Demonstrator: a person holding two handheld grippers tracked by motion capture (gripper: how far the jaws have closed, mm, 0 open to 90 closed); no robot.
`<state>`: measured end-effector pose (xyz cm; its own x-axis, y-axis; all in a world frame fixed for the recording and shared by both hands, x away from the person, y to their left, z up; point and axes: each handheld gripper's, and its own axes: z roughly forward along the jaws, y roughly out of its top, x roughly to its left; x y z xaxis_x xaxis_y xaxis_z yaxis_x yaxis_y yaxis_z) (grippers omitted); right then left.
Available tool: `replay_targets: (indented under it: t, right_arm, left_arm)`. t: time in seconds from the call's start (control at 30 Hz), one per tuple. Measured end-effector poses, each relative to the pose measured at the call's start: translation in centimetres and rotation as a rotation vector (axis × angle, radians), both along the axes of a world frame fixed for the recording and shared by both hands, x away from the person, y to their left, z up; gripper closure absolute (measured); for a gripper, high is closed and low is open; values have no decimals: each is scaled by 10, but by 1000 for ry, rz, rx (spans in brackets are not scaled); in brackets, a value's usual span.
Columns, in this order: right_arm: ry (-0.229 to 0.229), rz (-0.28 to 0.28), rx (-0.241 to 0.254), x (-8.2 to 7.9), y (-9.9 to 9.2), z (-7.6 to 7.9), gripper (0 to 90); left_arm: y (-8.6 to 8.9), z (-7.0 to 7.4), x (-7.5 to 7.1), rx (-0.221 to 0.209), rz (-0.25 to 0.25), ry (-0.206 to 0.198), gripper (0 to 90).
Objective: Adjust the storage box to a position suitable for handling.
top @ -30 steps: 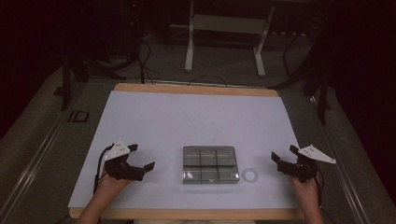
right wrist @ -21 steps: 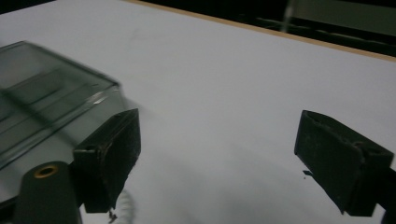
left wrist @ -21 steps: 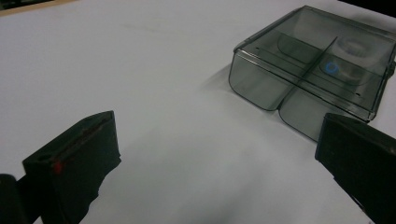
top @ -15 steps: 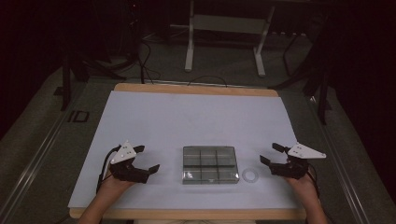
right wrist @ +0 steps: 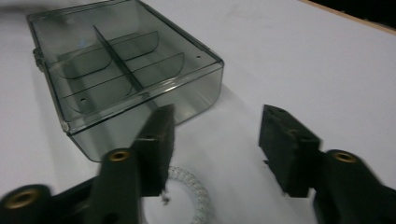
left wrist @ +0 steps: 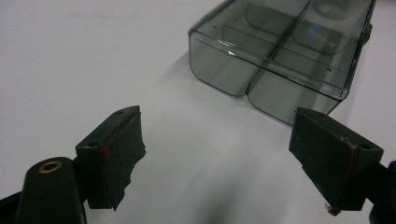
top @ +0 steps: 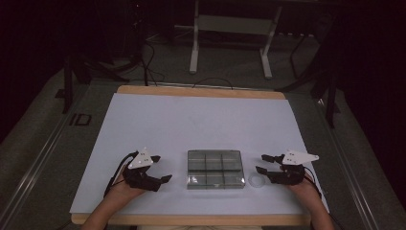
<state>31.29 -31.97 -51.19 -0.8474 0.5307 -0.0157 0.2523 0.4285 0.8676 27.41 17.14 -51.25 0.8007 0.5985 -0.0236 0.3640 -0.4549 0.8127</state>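
Both tongs, left (top: 162, 168) and right (top: 261, 163), have just been narrowing yet stand spread around nothing, the clear compartment box (top: 214, 168) between them and the coiled ring (top: 257, 180) just beside the right tongs.

Ring (top: 257, 180) just right of box (top: 213, 168)

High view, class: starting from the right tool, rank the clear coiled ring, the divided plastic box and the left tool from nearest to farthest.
Measured from the right tool:
1. Clear coiled ring, on the table just beside it, toward the box.
2. Divided plastic box, at the middle near the front edge.
3. Left tool, beyond the box, on the far side.
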Motion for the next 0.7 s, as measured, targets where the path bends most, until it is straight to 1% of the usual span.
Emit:
replay_targets:
  t: [0.03,0.07,0.1,0.13,0.2,0.23,0.3,0.33,0.37,0.4,0.43,0.5,0.57,0.6,0.63,0.67,0.7]
  right_arm:
    - [4,8,-1,0,1,0,495]
    - [3,13,0,1,2,0,505]
    - [6,25,-1,1,3,-1,543]
    - [9,30,-1,2,3,-1,547]
    - [17,44,-6,3,5,-2,598]
    - [22,53,-10,4,6,-3,621]
    - [34,59,-17,4,7,-4,717]
    - [31,60,-21,5,8,-5,742]
    - [31,66,-26,5,9,-5,787]
    - [31,76,-32,5,9,-5,810]
    - [36,81,-33,5,10,-6,837]
    - [45,105,-39,6,13,-7,870]
    - [53,118,-39,7,16,-8,879]
    - [57,120,-36,7,17,-9,879]
    - [64,123,-32,7,18,-9,888]
    - [69,129,-30,8,19,-10,895]
    - [69,132,-30,8,20,-11,896]
  left_arm:
    - [-1,0,0,1,-4,3,204]
    - [-3,-1,1,3,-9,7,206]
    - [-5,-1,1,2,-11,9,208]
    - [-6,-2,1,-1,-18,14,214]
    - [-10,-3,2,12,-40,10,242]
    - [-11,-3,2,11,-48,13,265]
    - [-15,-5,3,9,-64,11,311]
    - [-17,-6,3,2,-75,13,336]
    - [-19,-7,3,0,-85,15,376]
    - [-20,-8,3,1,-90,15,392]
    - [-22,-10,3,0,-101,21,437]
    - [-25,-13,5,0,-115,34,509]
    - [-28,-15,6,5,-138,44,583]
    - [-29,-16,7,13,-139,46,589]
    - [-30,-16,7,11,-149,56,607]
    - [-32,-17,8,14,-151,59,646]
    - [-33,-17,8,18,-152,60,650]
